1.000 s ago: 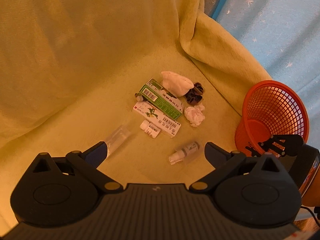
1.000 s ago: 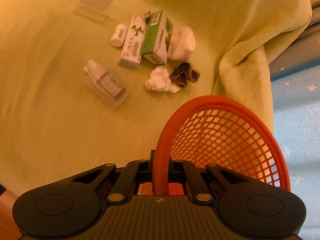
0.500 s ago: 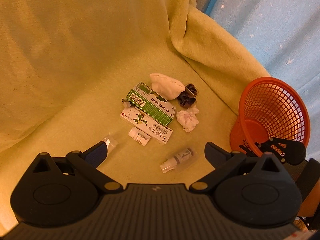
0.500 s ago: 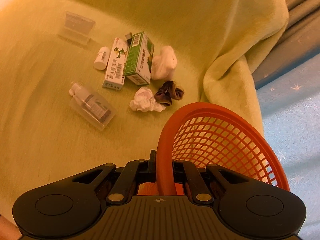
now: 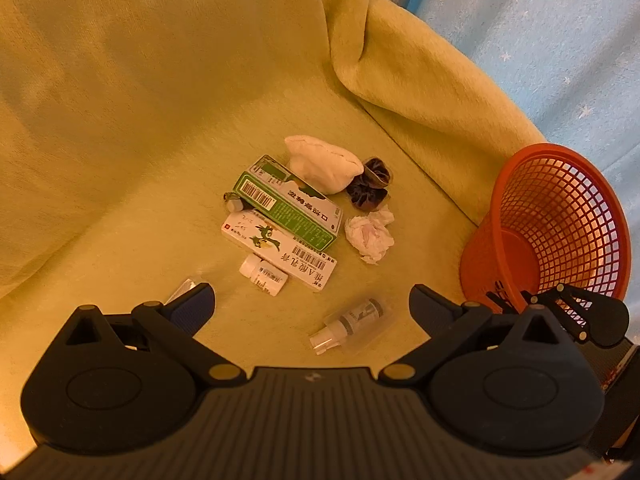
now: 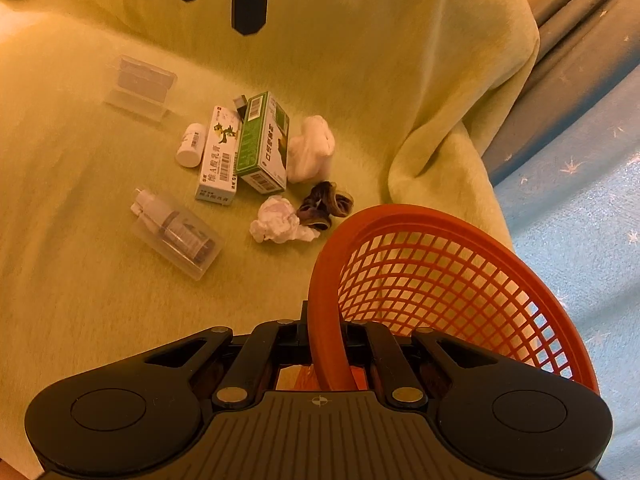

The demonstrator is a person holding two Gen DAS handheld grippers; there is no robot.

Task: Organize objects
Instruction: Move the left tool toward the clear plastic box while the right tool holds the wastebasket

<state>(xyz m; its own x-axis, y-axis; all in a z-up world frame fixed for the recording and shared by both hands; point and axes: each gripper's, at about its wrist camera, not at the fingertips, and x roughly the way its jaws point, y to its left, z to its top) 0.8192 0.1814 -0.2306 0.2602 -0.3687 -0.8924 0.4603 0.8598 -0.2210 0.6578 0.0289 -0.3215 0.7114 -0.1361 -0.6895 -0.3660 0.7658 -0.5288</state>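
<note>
The right wrist view shows a clear plastic case [image 6: 141, 87] lying whole on the yellow blanket [image 6: 360, 60], while the left wrist view hides most of that case behind a finger [image 5: 192, 307] of its own tool. The left wrist view alone shows the orange basket [image 5: 560, 216] as a whole, tilted, its base resting on the blanket's edge. Both views show the small pile: a green box [image 5: 288, 200] leaning on a white box [image 5: 280, 249], a small white bottle [image 5: 264, 274] beside it, a white cloth bundle [image 5: 322, 163], a dark scrunchie [image 5: 370, 184], a crumpled tissue [image 5: 370, 234] and a spray bottle in a clear sleeve [image 5: 352, 322]. The left tool [image 5: 312, 304] hangs above the blanket with its fingers wide apart, holding nothing. The right tool [image 6: 326, 356] is clamped on the basket's rim.
</note>
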